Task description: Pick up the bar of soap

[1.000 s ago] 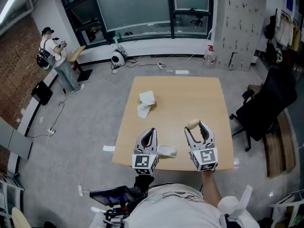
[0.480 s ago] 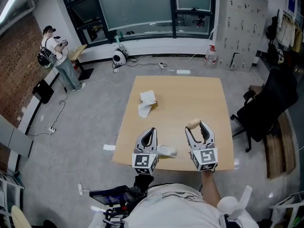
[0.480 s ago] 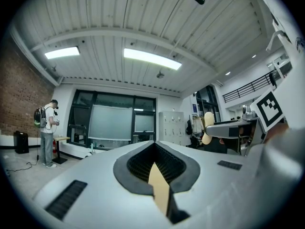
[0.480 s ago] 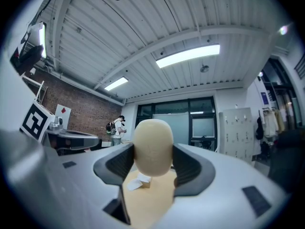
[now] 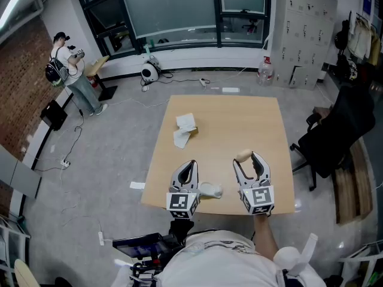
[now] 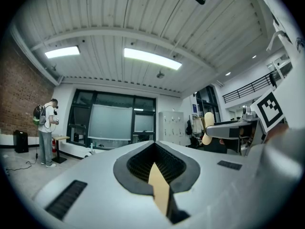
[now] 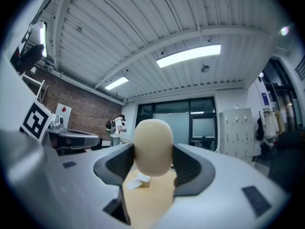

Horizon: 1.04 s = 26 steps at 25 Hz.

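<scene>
At the desk's [image 5: 239,118] near edge the right claw [image 5: 247,159] grips the cream bar of soap [image 5: 242,155], the left claw [image 5: 188,165] closed and empty beside what may be a white cloth [image 5: 210,190].

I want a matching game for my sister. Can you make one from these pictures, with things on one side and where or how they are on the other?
Things:
1. soap
2. left gripper
3. paper
4. chair

Place or state:
A. on the floor, right of the table
B. shut, with nothing in it
C. held between the right gripper's jaws
D. lying on the table, beyond both grippers

Pairs: 1-C, 2-B, 3-D, 4-A
</scene>
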### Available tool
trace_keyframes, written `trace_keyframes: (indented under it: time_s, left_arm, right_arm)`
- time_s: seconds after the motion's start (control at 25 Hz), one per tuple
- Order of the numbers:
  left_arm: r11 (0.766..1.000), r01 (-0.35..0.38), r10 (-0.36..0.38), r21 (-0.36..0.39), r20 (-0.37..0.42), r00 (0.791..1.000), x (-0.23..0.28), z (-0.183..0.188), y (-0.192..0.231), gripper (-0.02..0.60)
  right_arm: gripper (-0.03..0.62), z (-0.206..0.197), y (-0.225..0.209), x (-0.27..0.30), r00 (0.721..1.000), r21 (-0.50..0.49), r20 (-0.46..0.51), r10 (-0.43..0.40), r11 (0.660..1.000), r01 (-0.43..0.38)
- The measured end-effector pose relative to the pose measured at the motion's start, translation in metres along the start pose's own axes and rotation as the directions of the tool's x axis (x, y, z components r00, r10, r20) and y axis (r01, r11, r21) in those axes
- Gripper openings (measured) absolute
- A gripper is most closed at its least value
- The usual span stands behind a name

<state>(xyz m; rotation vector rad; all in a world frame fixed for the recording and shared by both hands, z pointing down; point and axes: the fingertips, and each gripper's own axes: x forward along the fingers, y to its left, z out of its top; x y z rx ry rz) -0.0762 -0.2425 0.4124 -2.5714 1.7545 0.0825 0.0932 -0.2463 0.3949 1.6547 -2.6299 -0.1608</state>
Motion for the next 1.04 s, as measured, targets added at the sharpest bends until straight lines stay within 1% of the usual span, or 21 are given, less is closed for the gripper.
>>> trace_keyframes:
  time_s: [1.04]
  left_arm:
    - [1.000, -0.006, 0.006, 0.001, -0.008, 1.000, -0.0004, 0.0010, 0.0048, 0.003]
  right_arm:
    - [0.249, -0.0008, 0.0078, 0.0067, 1.000, -0.008, -0.012, 0.027, 1.000, -0.028]
